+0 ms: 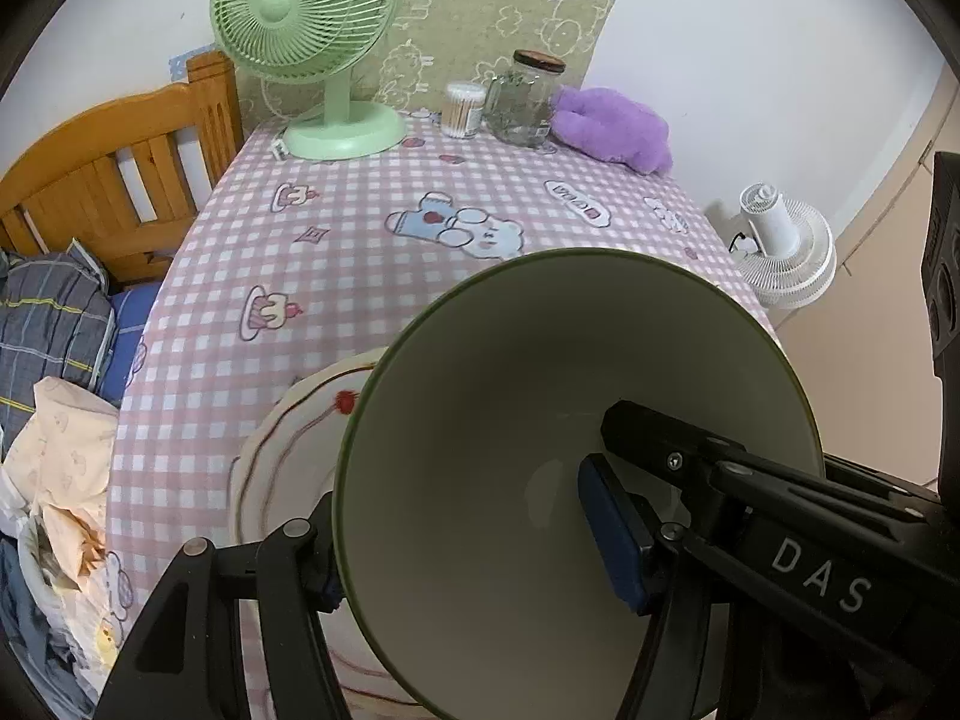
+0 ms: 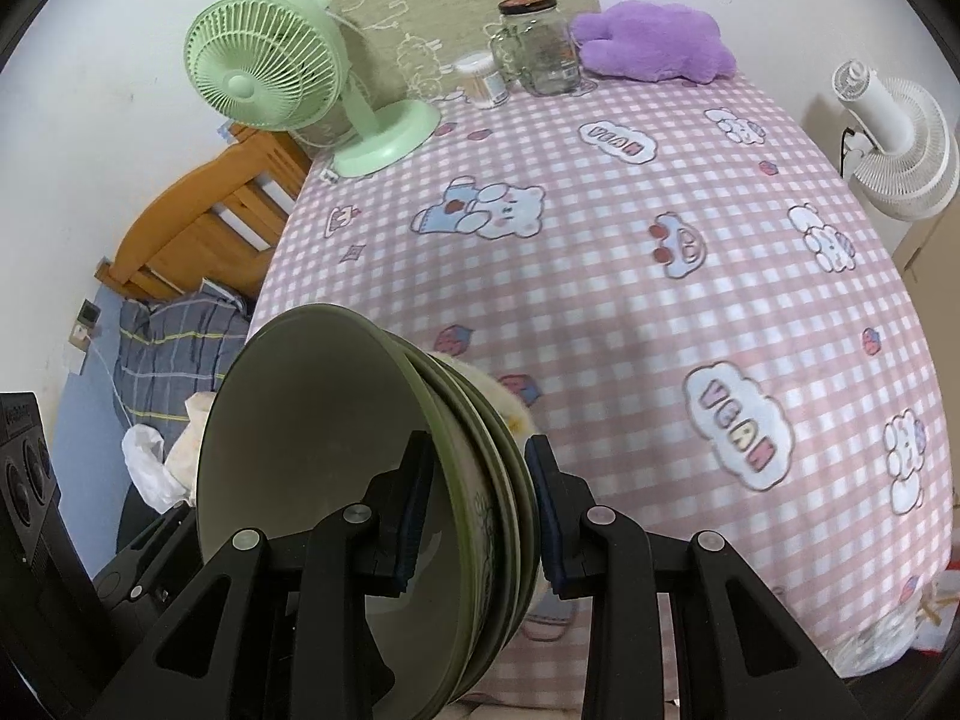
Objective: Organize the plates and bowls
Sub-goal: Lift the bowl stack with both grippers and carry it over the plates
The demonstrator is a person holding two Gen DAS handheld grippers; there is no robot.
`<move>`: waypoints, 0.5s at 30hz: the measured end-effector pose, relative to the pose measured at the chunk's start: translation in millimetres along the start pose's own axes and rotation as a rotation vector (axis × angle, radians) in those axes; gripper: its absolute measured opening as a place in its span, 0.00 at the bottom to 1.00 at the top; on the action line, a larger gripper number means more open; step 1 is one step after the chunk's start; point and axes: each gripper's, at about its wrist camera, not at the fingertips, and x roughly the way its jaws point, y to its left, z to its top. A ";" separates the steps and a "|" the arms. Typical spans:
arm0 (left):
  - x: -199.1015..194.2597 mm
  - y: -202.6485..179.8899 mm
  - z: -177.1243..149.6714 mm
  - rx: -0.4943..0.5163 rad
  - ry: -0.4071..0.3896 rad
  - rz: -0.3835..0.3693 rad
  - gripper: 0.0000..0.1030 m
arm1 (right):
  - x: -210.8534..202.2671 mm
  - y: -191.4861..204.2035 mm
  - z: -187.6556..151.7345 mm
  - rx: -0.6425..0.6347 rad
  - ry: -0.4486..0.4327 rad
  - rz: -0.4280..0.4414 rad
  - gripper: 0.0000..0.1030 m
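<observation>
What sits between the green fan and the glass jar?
A cotton swab tub stands between green fan and glass jar, closer to the jar; both wrist views show it.

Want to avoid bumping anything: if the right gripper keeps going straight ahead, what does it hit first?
Likely nothing close: beyond the stacked bowls the right gripper clamps, only bare tablecloth shows; the glass jar stands far back. Depth is uncertain.

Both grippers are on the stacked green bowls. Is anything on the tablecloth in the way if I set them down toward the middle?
Nothing visible. The middle of the tablecloth is bare; the green fan, glass jar and purple plush stand along the far edge. Only the cream plate lies under the green bowls.
</observation>
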 end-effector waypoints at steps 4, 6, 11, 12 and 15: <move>1.2 17.5 -4.1 0.014 0.022 -0.004 0.64 | 9.7 14.0 -6.8 0.017 0.008 -0.005 0.34; 2.6 25.2 -6.8 0.018 0.035 -0.008 0.64 | 14.4 19.8 -11.1 0.030 0.013 -0.008 0.34; 7.6 39.0 -12.8 0.016 0.066 -0.023 0.64 | 27.1 30.7 -20.2 0.055 0.033 -0.022 0.34; 8.4 41.3 -14.2 0.015 0.072 -0.025 0.64 | 28.9 31.9 -21.4 0.057 0.036 -0.025 0.34; 12.0 47.5 -16.4 0.009 0.091 -0.023 0.63 | 36.0 35.3 -25.2 0.065 0.051 -0.032 0.34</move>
